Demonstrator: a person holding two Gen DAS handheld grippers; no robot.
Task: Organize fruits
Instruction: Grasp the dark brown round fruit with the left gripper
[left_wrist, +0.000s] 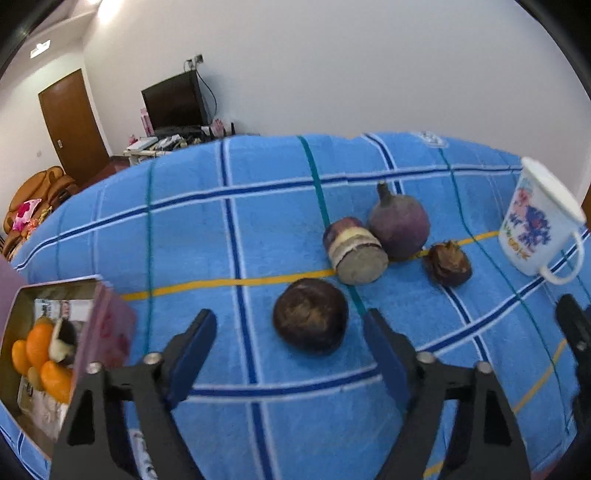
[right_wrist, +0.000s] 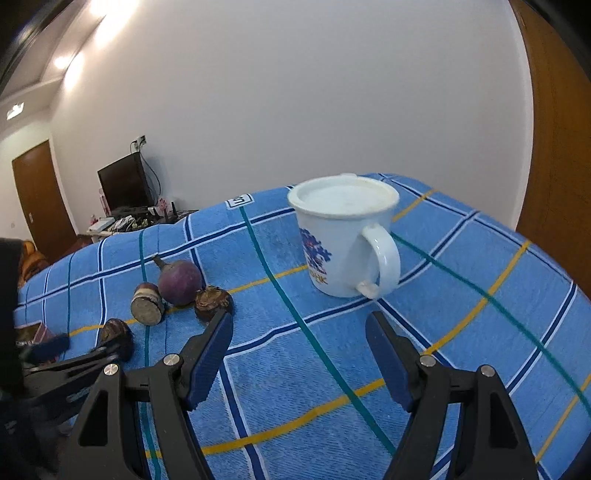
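Left wrist view crops the fruit box (left_wrist: 22, 295) behind the left gripper (left_wrist: 290, 328).

Four loose pieces of produce, one box of fruit, one mug on the blue checked cloth (left_wrist: 258, 206).

From the left wrist view: one dark brown round fruit (left_wrist: 310, 315) at 6 o'clock, one cut purple-skinned root chunk (left_wrist: 356, 251) and one whole purple round radish-like root (left_wrist: 400, 225) at centre, one small spiky brown fruit (left_wrist: 447, 264) at 3 o'clock. One white printed enamel mug (left_wrist: 537, 225) at 3 o'clock. One open pink box (left_wrist: 22, 302) at 9 o'clock holds about four orange citrus fruits (left_wrist: 40, 345); the rest of its contents are unclear.
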